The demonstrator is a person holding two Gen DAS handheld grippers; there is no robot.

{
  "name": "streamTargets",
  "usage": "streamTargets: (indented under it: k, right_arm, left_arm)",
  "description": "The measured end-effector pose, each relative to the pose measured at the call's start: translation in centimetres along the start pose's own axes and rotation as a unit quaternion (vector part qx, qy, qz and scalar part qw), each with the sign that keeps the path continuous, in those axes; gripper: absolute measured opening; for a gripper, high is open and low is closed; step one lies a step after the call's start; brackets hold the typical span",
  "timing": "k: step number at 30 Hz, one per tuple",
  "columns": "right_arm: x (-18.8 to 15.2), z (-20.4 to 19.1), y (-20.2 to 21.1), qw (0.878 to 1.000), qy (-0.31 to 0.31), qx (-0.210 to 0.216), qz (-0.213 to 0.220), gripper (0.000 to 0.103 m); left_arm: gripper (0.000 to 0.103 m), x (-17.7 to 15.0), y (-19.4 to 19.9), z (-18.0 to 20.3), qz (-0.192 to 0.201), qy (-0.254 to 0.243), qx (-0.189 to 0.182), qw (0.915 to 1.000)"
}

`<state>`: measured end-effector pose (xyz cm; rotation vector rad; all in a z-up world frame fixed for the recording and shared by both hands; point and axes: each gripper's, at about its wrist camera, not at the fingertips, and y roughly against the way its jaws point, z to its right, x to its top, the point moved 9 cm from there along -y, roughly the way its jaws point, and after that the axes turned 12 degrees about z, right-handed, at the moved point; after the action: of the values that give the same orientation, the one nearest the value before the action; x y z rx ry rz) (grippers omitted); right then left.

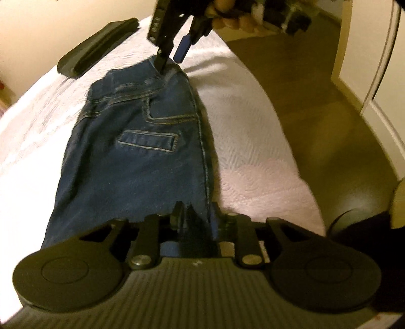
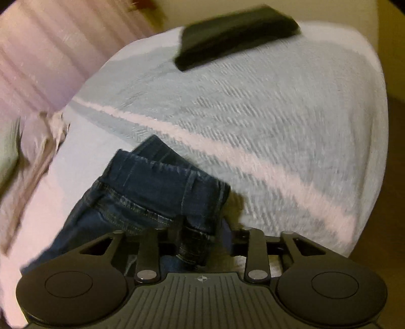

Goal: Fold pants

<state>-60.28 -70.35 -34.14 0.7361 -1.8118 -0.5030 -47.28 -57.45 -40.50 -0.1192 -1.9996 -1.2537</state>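
Dark blue jeans (image 1: 136,157) lie stretched lengthwise over a white bedspread (image 1: 253,141), back pocket and seams facing up. My left gripper (image 1: 196,217) is shut on the near end of the denim. At the far end my right gripper (image 1: 168,64), held by a hand (image 1: 227,15), pinches the waistband. In the right wrist view the right gripper (image 2: 200,240) is shut on a bunched fold of the jeans (image 2: 141,197) at the waistband, which is lifted slightly off the bedspread (image 2: 278,126).
A flat black folded item (image 1: 96,48) (image 2: 238,33) lies near the bed's far corner. Brown floor (image 1: 303,88) and a white door frame (image 1: 374,88) lie to the right of the bed. A pinkish striped cloth (image 2: 38,55) is at the bed's left.
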Motion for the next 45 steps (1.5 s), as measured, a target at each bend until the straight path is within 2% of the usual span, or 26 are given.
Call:
streamTargets:
  k: [3, 6, 11, 14, 18, 21, 24, 27, 32, 34, 37, 40, 41, 42, 44, 45]
  right_arm:
    - [1.8, -1.9, 1.6, 0.998, 0.062, -0.005, 0.023, 0.035]
    - [3.5, -4.6, 1.3, 0.994, 0.104, 0.027, 0.025, 0.035]
    - [5.2, -10.0, -3.3, 0.972, 0.203, 0.118, -0.034, 0.036]
    - [6.2, -11.6, -7.6, 0.961, 0.224, 0.138, -0.084, 0.036]
    - [6.1, -11.3, -13.4, 0.955, 0.185, 0.146, -0.18, 0.036]
    - [5.3, -11.1, -16.5, 0.945, 0.162, 0.141, -0.246, 0.036]
    - [4.8, -10.8, -18.5, 0.94, 0.119, 0.142, -0.286, 0.036]
    - [4.5, -10.3, -19.6, 0.937, 0.093, 0.135, -0.308, 0.036]
    - [5.3, -9.8, -20.6, 0.937, 0.074, 0.132, -0.315, 0.036]
    - [5.2, -10.1, -20.1, 0.928, 0.069, 0.15, -0.334, 0.037]
    - [4.6, -11.1, -19.7, 0.915, 0.047, 0.186, -0.355, 0.037]
    - [4.5, -11.0, -20.6, 0.919, 0.03, 0.176, -0.352, 0.036]
    - [4.5, -11.0, -20.9, 0.921, 0.033, 0.17, -0.349, 0.029]
    - [4.8, -10.4, -21.0, 0.927, 0.036, 0.155, -0.341, 0.009]
    - [5.8, -10.2, -20.8, 0.934, 0.027, 0.152, -0.323, 0.004]
    - [6.7, -10.4, -20.3, 0.939, 0.042, 0.154, -0.306, 0.001]
  left_arm:
    - [0.026, 0.4, 2.5, -1.7, 0.013, 0.03, 0.011, 0.9994]
    - [0.03, 0.6, 3.4, -5.3, 0.011, 0.074, 0.039, 0.9965]
    - [0.031, 0.1, 2.8, -12.2, 0.002, 0.108, 0.107, 0.9884]
    - [0.033, -0.7, 1.9, -15.3, -0.006, 0.124, 0.131, 0.9836]
    - [0.036, -2.3, 0.4, -17.5, -0.027, 0.165, 0.126, 0.9778]
    - [0.037, -3.4, -0.4, -17.5, -0.039, 0.171, 0.114, 0.9779]
    - [0.037, -4.0, -1.3, -17.3, -0.046, 0.17, 0.11, 0.9783]
    - [0.037, -4.0, -1.9, -16.9, -0.048, 0.161, 0.108, 0.9799]
    - [0.037, -4.2, -1.4, -16.6, -0.048, 0.136, 0.105, 0.9838]
    - [0.037, -4.2, -1.5, -16.3, -0.047, 0.12, 0.106, 0.986]
    - [0.037, -4.5, -1.6, -16.2, -0.046, 0.124, 0.105, 0.9856]
    - [0.038, -4.5, -1.7, -16.5, -0.046, 0.128, 0.105, 0.9851]
    - [0.038, -4.5, -1.6, -16.5, -0.047, 0.131, 0.105, 0.9848]
    - [0.038, -4.4, -1.6, -16.6, -0.046, 0.132, 0.105, 0.9846]
    - [0.038, -4.0, -1.6, -16.7, -0.041, 0.13, 0.106, 0.985]
    - [0.038, -3.8, -1.4, -16.7, -0.036, 0.13, 0.107, 0.9851]
